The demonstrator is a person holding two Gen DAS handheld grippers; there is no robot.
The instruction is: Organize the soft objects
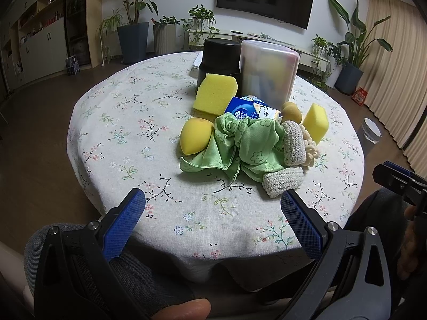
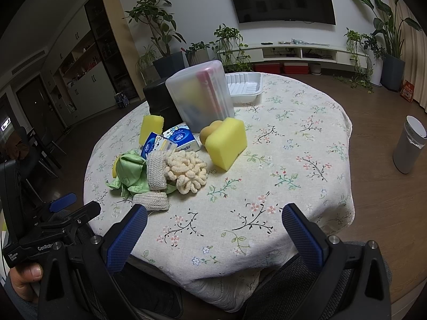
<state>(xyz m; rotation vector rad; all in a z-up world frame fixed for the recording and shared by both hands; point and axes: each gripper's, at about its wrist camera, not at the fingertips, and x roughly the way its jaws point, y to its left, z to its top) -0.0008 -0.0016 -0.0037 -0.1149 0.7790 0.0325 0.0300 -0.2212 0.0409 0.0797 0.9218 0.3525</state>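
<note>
While both tools hung at the near edge of the table (image 2: 307, 144), I held my left gripper (image 1: 213, 213) and my right gripper (image 2: 214, 226) spread wide with nothing between the pads, presumably ready for a first pick. The soft things lay heaped just in front of the clear box (image 2: 200, 93): a green cloth (image 1: 245, 144), knitted pieces (image 2: 157, 170), a yellow sponge (image 2: 226, 140), a second sponge (image 1: 214, 93) and tissue packs (image 2: 181, 138). The cloth draped over its neighbours, so I judged it would snag them. A white tray (image 2: 244, 85) stood behind the box, a black jar (image 1: 220, 56) beside it.
</note>
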